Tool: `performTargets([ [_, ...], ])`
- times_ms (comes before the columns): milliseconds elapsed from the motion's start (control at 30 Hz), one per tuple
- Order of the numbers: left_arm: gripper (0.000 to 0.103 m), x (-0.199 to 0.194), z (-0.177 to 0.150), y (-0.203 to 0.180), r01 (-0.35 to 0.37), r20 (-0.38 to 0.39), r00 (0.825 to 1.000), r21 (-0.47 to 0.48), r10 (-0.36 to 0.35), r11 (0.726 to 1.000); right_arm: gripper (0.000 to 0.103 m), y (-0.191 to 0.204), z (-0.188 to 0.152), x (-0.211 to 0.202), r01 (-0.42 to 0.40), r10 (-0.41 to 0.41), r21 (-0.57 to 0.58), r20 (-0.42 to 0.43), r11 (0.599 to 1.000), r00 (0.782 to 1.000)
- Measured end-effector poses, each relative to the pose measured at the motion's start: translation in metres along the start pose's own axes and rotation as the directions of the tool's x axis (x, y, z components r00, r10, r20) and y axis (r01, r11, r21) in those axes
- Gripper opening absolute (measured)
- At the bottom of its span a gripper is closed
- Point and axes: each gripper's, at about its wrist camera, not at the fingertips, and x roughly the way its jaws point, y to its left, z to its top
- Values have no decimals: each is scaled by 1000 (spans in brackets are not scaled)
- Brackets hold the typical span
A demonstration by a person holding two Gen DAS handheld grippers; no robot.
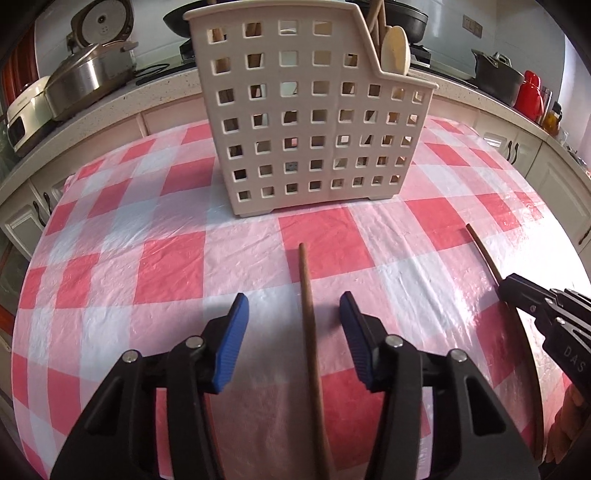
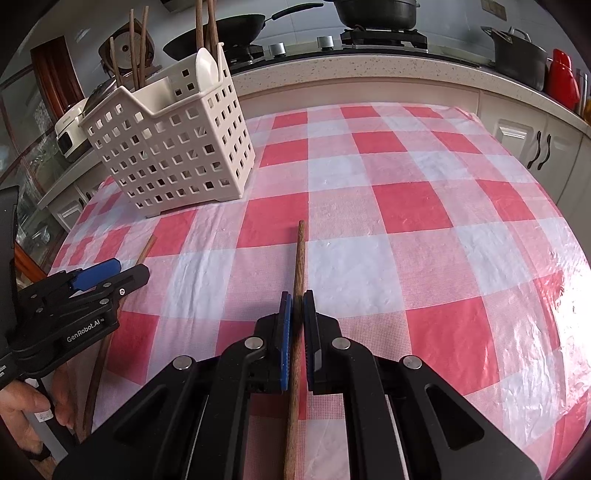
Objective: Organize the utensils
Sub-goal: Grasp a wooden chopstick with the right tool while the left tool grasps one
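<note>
A beige perforated utensil basket [image 1: 303,129] [image 2: 173,147] stands at the far side of the checked table, with chopsticks and a pale spoon [image 2: 205,68] upright in it. My left gripper [image 1: 293,295] is open low over the cloth. A wooden chopstick [image 1: 308,332] lies between its blue pads [image 1: 236,325], and neither pad touches it. My right gripper [image 2: 297,293] is shut on a second wooden chopstick [image 2: 300,254], whose tip points toward the basket. The right wrist view shows the left gripper [image 2: 133,269] at the left, over its chopstick [image 2: 147,245].
A red-and-white checked plastic cloth [image 2: 406,206] covers the table. Behind it runs a counter with a wok [image 2: 236,33], pots [image 2: 517,55], a rice cooker [image 1: 99,29] and a red flask [image 2: 561,77]. A person's hand [image 2: 22,406] shows at lower left.
</note>
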Motion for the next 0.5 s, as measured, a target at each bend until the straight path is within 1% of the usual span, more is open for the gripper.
performTargets([
  [33, 37, 0, 0, 0, 2, -1, 1000, 5, -2, 1000, 6, 1, 0, 0, 4, -4, -5, -1, 1000, 1000],
  [100, 15, -1, 2, 0, 7, -9, 1000, 16, -6, 1000, 6, 5, 1, 1, 20, -20, -25, -2, 999, 1000],
  [133, 9, -1, 2, 0, 11, -14, 1000, 15, -11, 1000, 6, 7, 1, 1, 29, -29, -37, -3, 999, 1000],
  [167, 6, -2, 2, 1, 18, -18, 1000, 11, -18, 1000, 6, 8, 1, 1, 34, -34, -44, -3, 998, 999],
  [233, 6, -4, 1, 5, 46, -22, 999, -12, -46, 999, 6, 8, 2, 1, 33, -33, -47, -6, 998, 999],
  [333, 6, -11, -3, 9, 53, -8, 999, -26, -53, 998, 6, 3, 2, -1, 18, -18, -20, -4, 1000, 1000],
  [500, 6, -33, -8, 16, 76, 38, 996, -48, -74, 996, 6, 4, 6, -15, -8, 9, -7, 38, 1000, 999],
])
